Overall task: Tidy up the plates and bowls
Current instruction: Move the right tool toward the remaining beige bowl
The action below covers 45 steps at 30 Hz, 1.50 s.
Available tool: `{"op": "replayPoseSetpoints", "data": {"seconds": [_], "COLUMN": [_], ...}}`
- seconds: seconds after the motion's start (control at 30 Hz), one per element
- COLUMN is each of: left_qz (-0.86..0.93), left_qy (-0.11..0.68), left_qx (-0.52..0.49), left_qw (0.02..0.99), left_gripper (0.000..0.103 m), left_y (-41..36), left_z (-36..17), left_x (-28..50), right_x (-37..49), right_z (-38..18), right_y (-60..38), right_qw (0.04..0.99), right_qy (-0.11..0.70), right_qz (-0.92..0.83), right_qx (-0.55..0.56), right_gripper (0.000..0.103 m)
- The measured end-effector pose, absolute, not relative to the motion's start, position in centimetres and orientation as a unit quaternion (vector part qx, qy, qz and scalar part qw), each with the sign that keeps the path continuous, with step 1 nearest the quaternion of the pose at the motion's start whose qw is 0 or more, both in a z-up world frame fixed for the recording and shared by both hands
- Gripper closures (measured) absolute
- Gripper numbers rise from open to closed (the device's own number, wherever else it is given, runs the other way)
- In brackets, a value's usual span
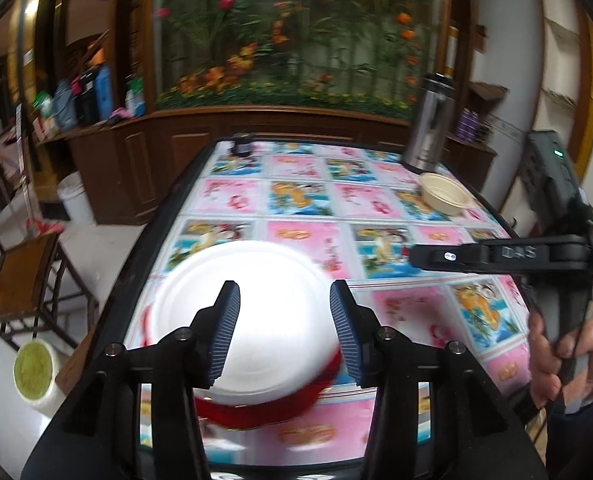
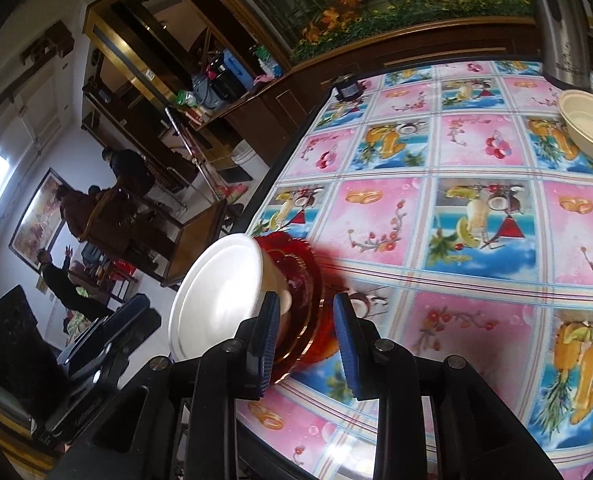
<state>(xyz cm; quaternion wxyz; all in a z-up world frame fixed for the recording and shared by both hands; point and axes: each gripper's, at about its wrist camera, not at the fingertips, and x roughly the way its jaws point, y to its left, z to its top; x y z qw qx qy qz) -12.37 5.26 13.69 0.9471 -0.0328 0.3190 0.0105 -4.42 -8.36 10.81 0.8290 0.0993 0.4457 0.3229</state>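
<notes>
Both grippers, left point(image 1: 284, 328) and right point(image 2: 305, 344), gape empty. White plate point(image 1: 252, 320) looks light, stiff; grip its 6 o'clock rim. Red plate point(image 2: 300, 280) beneath seems brittle.

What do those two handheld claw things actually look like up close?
Each is black plastic. The left gripper and right gripper have two fingers faced with ribbed blue pads, joined by silver bolts. The right one's side reads "DAS", with a green light on its body. A bare hand wearing a ring grips its handle.
</notes>
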Motion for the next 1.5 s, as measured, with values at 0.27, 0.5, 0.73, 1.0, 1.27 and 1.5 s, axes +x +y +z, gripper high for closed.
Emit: {"op": "replayPoseSetpoints", "data": {"seconds": [0.27, 0.5, 0.73, 1.0, 1.27, 1.5], "left_qz": [-0.066, -0.113, -0.122, -0.131, -0.141, -0.143], "left_qy": [0.356, 0.427, 0.446, 0.444, 0.45, 0.454], "left_qx": [0.0, 0.017, 0.025, 0.03, 0.028, 0.024], "left_qw": [0.932, 0.897, 0.886, 0.886, 0.881, 0.879], "left_gripper": [0.058, 0.058, 0.058, 0.058, 0.058, 0.058], "left_y": [-2.4, -8.2, -9.3, -9.3, -9.3, -9.2], "left_z": [12.1, 5.8, 4.7, 4.9, 4.6, 4.3], "left_x": [-9.6, -6.3, -6.3, -5.6, -5.0, -4.4], "right_x": [-2.6, -0.6, 2.9, 9.9, 16.2, 20.1], "right_z": [10.2, 9.3, 10.7, 10.6, 8.3, 7.6], "right_y": [-15.8, -23.4, -30.5, -37.2, -39.1, -38.7], "right_qw": [0.842, 0.856, 0.874, 0.871, 0.855, 0.854], "right_qy": [0.436, 0.426, 0.401, 0.401, 0.422, 0.436], "right_qz": [0.276, 0.209, 0.132, 0.041, 0.019, -0.009], "right_qx": [0.155, 0.207, 0.24, 0.28, 0.303, 0.284], "right_gripper": [0.073, 0.072, 0.067, 0.067, 0.066, 0.066]}}
